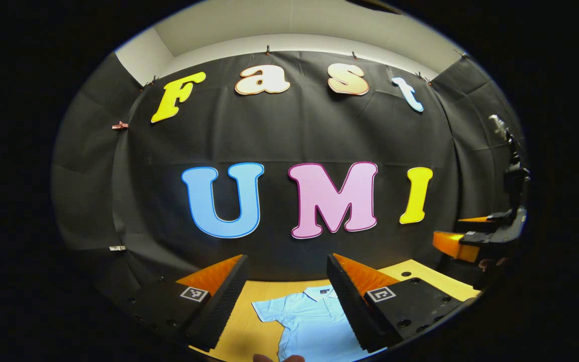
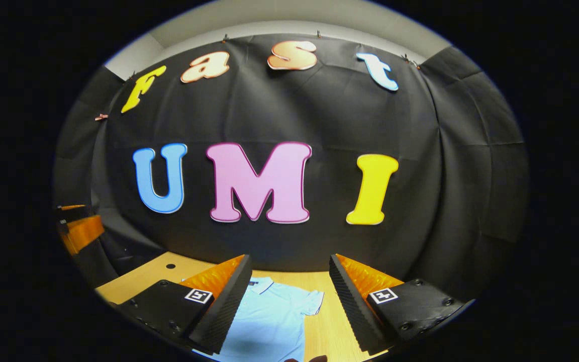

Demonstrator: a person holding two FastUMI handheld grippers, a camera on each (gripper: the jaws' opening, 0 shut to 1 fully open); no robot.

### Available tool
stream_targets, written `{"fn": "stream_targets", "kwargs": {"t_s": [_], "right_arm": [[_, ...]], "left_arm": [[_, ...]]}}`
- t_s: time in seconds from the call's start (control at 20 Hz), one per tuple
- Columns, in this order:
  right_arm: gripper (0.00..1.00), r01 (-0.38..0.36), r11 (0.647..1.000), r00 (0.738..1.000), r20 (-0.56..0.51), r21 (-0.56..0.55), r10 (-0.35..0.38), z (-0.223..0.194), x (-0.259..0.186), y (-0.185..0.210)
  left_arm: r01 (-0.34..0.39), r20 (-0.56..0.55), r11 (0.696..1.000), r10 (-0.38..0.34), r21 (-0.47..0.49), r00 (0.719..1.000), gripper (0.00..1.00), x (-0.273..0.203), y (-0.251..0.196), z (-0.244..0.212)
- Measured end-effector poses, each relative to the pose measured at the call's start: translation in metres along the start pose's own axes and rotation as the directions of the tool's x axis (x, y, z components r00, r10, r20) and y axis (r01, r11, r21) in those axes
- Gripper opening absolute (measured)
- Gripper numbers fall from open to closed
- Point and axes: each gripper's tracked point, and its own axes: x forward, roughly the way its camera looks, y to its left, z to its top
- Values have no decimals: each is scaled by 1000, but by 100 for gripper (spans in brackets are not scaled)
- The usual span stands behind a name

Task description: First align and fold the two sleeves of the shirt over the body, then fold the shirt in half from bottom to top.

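On the bench (image 1: 249, 296), below the black cloth wall, the shirt (image 1: 309, 322) lies flat and face up, collar toward the wall, both short sleeves spread out to the sides. Nothing appears folded yet; I judge the sleeve step has not begun.

Left tongs (image 1: 287, 281): held above the shirt, fingers wide apart, gripping nothing. The collar and one sleeve show between them. Right tongs (image 2: 289, 281): same posture, fingers wide apart, empty, above the shirt's other half, with the other sleeve (image 2: 312, 301) showing between them. In the left gripper view the right tongs also appear beside the shirt, out at the far edge of that view.

Doing the step well, in my judgement:
- Bring each pair of tongs down to the outer hem of its own sleeve and pinch only the top layer of cloth.
- Carry both sleeves inward evenly so the edges line up along the body, not skewed.
- Lay the cloth down before letting go, to avoid wrinkles under the later bottom-to-top fold.

Materials:
- Shirt: pale blue, short-sleeved, polo-type collar with a darker patch inside the neck; thin, soft fabric, lying smooth.
- Bench: light wood-toned surface, matte, with a few small dark holes near the wall side.
- Finger inner faces: ribbed, wedge-shaped, likely good for gripping thin cloth.
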Motion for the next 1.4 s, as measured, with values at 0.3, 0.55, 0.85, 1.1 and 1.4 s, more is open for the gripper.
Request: {"fn": "stream_targets", "kwargs": {"t_s": [0.3,0.55,0.85,1.1,1.4], "right_arm": [[97,13,996,966,-260,86,10,-91,99,-30],[98,54,998,898,-439,40,-31,-195,171,-62],[98,126,991,794,-604,52,-69,-293,223,-89],[98,168,985,728,-678,38,-98,-350,242,-97],[98,192,981,674,-726,-5,-135,-380,248,-105]], "left_arm": [[-30,-39,1000,30,7,999,98,4,4,-13],[-79,-81,997,81,24,993,99,6,14,-29],[-138,-116,989,144,51,983,99,9,26,-38],[-184,-143,982,190,50,971,99,8,38,-45],[-205,-166,977,212,58,963,99,4,41,-53]]}}
